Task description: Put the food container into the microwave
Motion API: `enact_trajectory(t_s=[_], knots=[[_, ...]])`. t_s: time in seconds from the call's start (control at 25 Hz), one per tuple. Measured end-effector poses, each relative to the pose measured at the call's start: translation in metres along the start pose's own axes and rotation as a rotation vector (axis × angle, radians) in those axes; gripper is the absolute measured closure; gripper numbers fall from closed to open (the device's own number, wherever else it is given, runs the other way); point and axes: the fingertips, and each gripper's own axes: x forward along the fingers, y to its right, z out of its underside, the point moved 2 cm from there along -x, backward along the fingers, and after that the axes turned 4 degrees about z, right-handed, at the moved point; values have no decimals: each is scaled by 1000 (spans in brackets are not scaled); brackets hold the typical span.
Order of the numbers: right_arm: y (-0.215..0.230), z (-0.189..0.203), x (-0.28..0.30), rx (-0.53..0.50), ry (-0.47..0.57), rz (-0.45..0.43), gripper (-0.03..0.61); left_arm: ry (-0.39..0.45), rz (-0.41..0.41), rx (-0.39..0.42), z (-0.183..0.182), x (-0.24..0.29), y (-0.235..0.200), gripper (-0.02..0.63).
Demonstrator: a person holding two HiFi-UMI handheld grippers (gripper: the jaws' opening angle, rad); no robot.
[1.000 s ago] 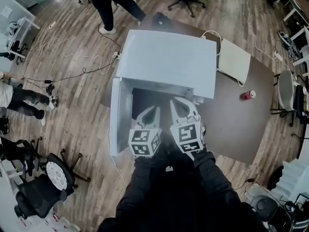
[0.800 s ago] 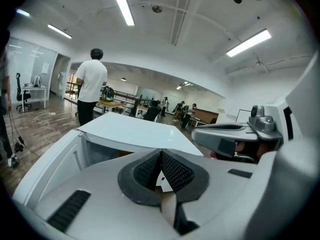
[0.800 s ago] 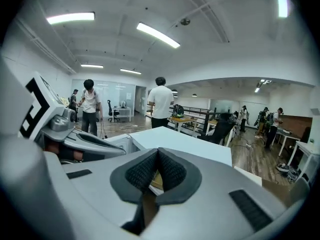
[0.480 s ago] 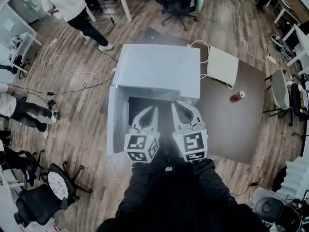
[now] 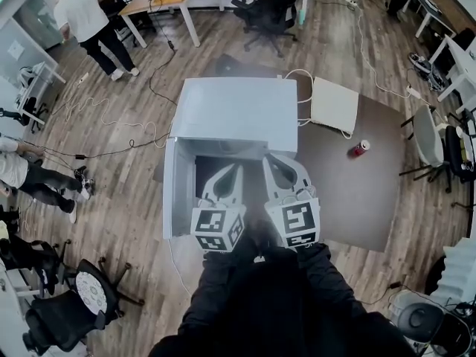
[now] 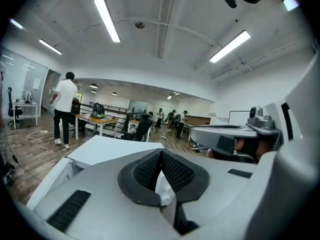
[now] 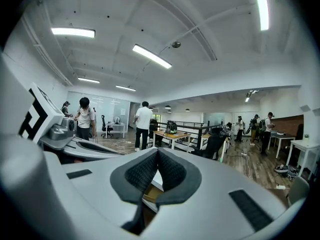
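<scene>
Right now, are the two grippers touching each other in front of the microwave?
Apart. The head view shows a dark gap running the whole way between the left gripper and the right gripper, which sit side by side at the open microwave.

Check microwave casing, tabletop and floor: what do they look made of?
Microwave: painted sheet metal by the look, matte pale grey, flat panels with crisp edges; could be plastic. Table: dark brown matte board, likely laminate, no grain visible. Floor: wood or wood-look planks; seams and grain show.
</scene>
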Motion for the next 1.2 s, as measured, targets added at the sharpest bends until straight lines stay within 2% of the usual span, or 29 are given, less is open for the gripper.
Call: enact_trajectory(t_s=[0.48,1.2], knots=[[2,-4,-6,8,19,-1,555,28,-17,30,-10,-5,5,580],[-4,-1,-5,4,16,-12,555,18,-25,15,-5,-9,-2,580]])
